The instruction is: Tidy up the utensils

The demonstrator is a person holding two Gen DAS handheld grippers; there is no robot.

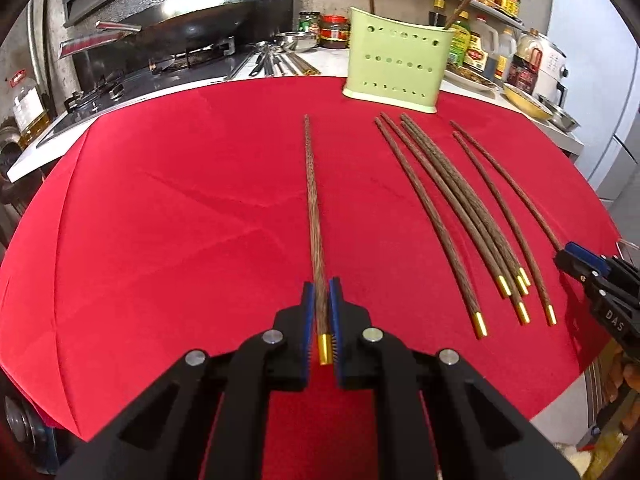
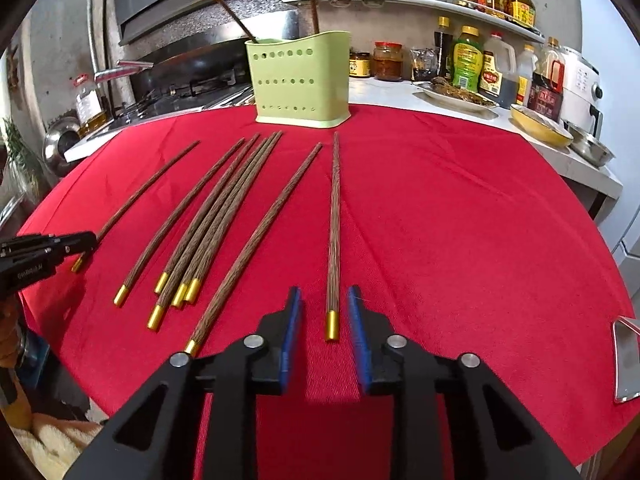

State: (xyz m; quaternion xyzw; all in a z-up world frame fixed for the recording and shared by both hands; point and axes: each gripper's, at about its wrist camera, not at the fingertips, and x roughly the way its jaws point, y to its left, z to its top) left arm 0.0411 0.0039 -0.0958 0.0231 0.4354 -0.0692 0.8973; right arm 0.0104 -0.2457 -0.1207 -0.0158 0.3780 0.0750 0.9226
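Note:
Several brown wooden chopsticks with gold ends lie on a red cloth (image 1: pixel 160 220). My left gripper (image 1: pixel 322 284) is shut on one chopstick (image 1: pixel 312 184) near its gold end, set apart left of the others (image 1: pixel 448 200). My right gripper (image 2: pixel 323 296) is open, its blue pads either side of the rightmost chopstick (image 2: pixel 334 220), not touching it. A light green perforated holder (image 1: pixel 394 60) stands at the cloth's far edge with two chopsticks upright in it; it also shows in the right wrist view (image 2: pixel 300 80). Each gripper shows at the edge of the other's view.
Behind the cloth is a stove with a wok (image 1: pixel 180 28) on the left. Bottles and jars (image 2: pixel 480 64), a plate of food (image 2: pixel 456 96), bowls (image 2: pixel 540 124) and a white appliance (image 2: pixel 580 84) stand on the counter at the right. A mirror-like object (image 2: pixel 626 360) lies at the cloth's right edge.

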